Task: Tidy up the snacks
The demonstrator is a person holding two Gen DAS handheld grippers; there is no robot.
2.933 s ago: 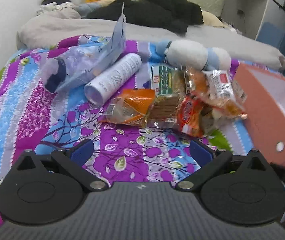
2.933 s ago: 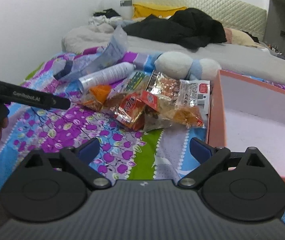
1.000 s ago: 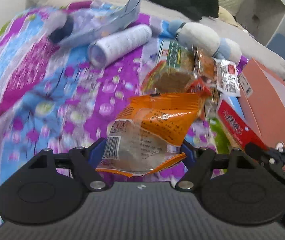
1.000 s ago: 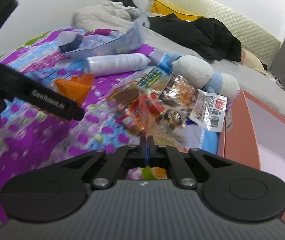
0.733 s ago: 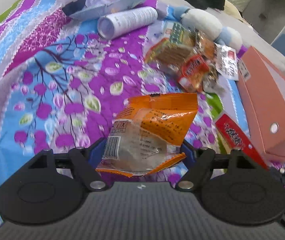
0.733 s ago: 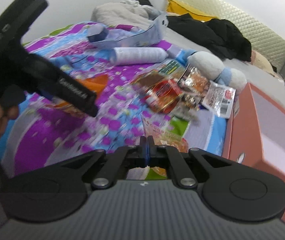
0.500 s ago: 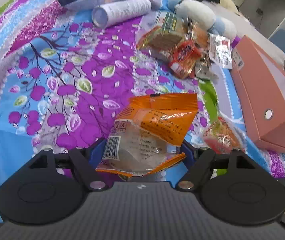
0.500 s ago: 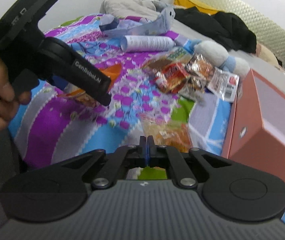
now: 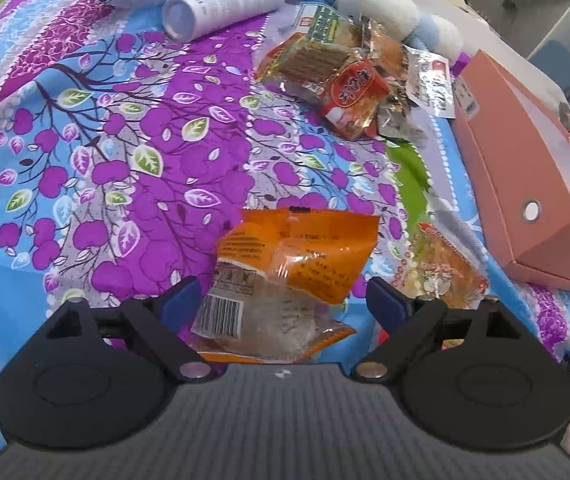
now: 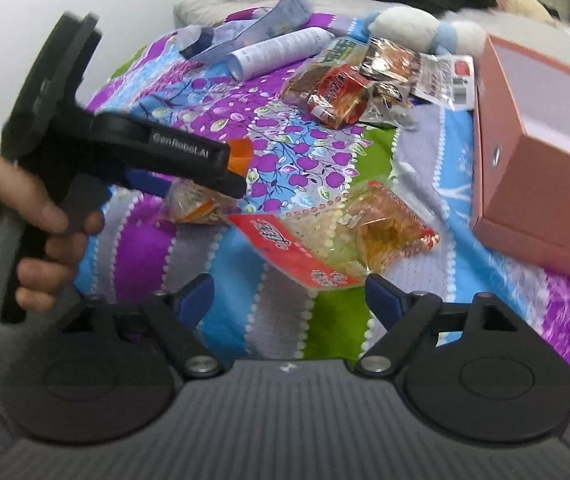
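My left claw stands wide, its jaws having just been opening. The orange snack packet sits between the blue pads, but there is a gap on each side and neither pad presses it. It lies on the floral bedspread at the near edge of the bed, barcode end toward me.

My right claw is also wide, its jaws having just sprung apart. The red-and-clear snack packet lies just ahead of the fingertips on the bedspread, its near corner roughly level with the right pad; I cannot tell whether they touch. The left-wrist view shows this same packet just to the right of the orange one, near the front corner of the pink box.

The pink box sits open on the right side of the bed. Farther back, the pile of remaining snacks lies in a heap just left of the box's far end, with a white plush toy behind it. A white cylinder lies on its side to the left of the pile.

From the right wrist I see my left hand wrapped around the left tool's handle.
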